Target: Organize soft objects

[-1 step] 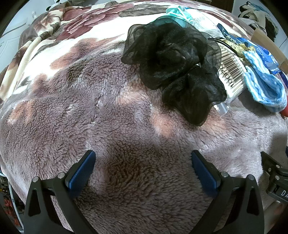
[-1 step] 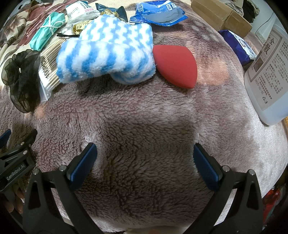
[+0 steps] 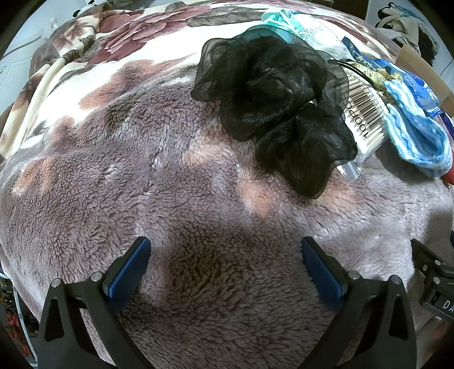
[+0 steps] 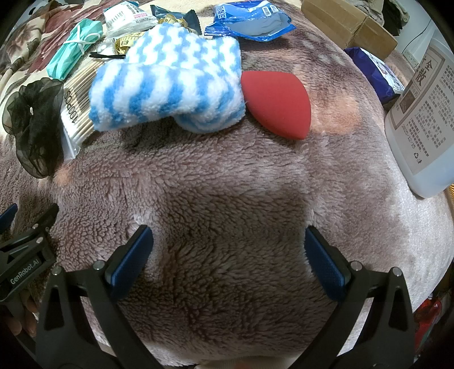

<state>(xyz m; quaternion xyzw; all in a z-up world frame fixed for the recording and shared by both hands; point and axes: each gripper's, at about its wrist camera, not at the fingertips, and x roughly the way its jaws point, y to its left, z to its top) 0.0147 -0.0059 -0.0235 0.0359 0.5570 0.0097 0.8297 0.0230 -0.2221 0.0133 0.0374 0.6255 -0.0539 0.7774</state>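
Nothing sorted yet, by the look of it. Left tool hovers released and empty over the fleece blanket, with open room ahead and left. The black organza scrunchie lies ahead-right, overlapping the cotton swab pack. Right tool is also released and empty; striped sock and red sponge touch, near a bottle at right.

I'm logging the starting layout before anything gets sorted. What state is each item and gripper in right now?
Left gripper: jaws open, empty, over the blanket.
Right gripper: jaws open, empty.
Black mesh scrunchie: crumpled, overlapping the cotton swab pack.
Cotton swab pack: sealed, lying flat.
Blue-and-white fuzzy sock: folded, partly resting on the swabs.
Red makeup sponge: lying on its side, touching the sock.
Blue packet: torn open.
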